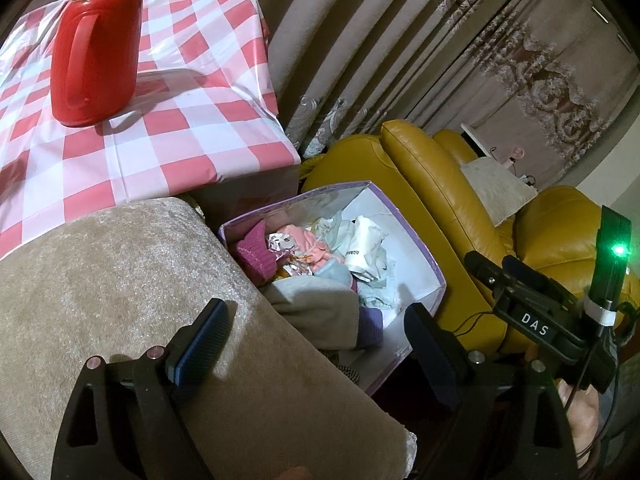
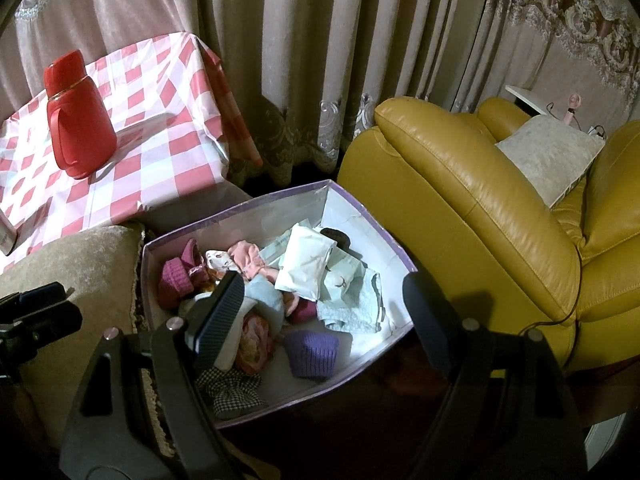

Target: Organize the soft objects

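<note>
A purple-edged box stands on the floor between a beige cushion and a yellow armchair, holding several soft things: a magenta knit piece, a purple knit piece, pale blue cloths, a white padded pack and a checked cloth. My right gripper hangs open above the box with nothing between its fingers. My left gripper is open too, its left finger over the beige cushion, its right finger by the box's near corner. The right gripper's body shows in the left wrist view.
A table under a red-and-white checked cloth carries a red jug. The yellow leather armchair with a pale cushion stands right of the box. Patterned curtains hang behind.
</note>
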`<act>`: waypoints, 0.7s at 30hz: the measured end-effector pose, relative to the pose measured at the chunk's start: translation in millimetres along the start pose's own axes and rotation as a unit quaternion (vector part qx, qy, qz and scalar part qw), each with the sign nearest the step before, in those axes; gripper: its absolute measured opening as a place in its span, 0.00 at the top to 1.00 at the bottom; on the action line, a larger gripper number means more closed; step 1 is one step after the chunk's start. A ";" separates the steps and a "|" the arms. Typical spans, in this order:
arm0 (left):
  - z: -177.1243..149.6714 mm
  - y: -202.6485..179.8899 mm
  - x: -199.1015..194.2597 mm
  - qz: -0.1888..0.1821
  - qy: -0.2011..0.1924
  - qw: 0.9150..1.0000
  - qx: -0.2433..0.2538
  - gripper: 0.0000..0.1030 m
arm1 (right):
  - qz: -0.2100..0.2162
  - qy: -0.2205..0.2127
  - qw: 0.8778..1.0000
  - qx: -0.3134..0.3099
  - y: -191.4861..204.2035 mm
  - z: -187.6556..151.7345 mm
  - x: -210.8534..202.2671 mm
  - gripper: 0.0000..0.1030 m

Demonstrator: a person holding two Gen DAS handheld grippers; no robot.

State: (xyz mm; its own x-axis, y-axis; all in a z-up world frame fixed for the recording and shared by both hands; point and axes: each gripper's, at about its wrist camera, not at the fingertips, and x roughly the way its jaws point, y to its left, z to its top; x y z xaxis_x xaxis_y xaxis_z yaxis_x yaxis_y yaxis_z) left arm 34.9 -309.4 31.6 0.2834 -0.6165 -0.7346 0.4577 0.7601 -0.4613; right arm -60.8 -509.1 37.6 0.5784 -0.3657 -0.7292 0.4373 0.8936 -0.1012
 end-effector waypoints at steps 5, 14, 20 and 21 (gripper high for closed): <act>-0.1 0.1 0.0 0.000 0.000 1.000 0.000 0.13 | 0.000 0.000 1.000 0.000 0.1 -0.4 -0.3 0.19; 0.1 0.4 0.1 0.000 0.001 1.000 0.000 0.12 | 0.000 0.000 1.000 0.000 0.0 0.3 -0.1 0.19; -0.3 0.3 2.4 0.001 0.002 1.000 0.001 0.10 | 0.000 0.001 1.000 0.000 -0.1 0.2 0.6 0.19; -0.2 -0.3 2.9 0.002 0.003 1.000 0.001 0.10 | 0.000 0.001 1.000 0.000 -0.1 -0.4 0.8 0.19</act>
State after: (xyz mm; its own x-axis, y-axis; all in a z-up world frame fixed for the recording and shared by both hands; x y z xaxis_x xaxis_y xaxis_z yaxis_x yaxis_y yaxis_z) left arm 35.4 -311.3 29.5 0.2795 -0.6120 -0.7398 0.4590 0.7620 -0.4569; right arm -60.7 -509.3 36.7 0.5767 -0.3647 -0.7311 0.4376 0.8935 -0.1005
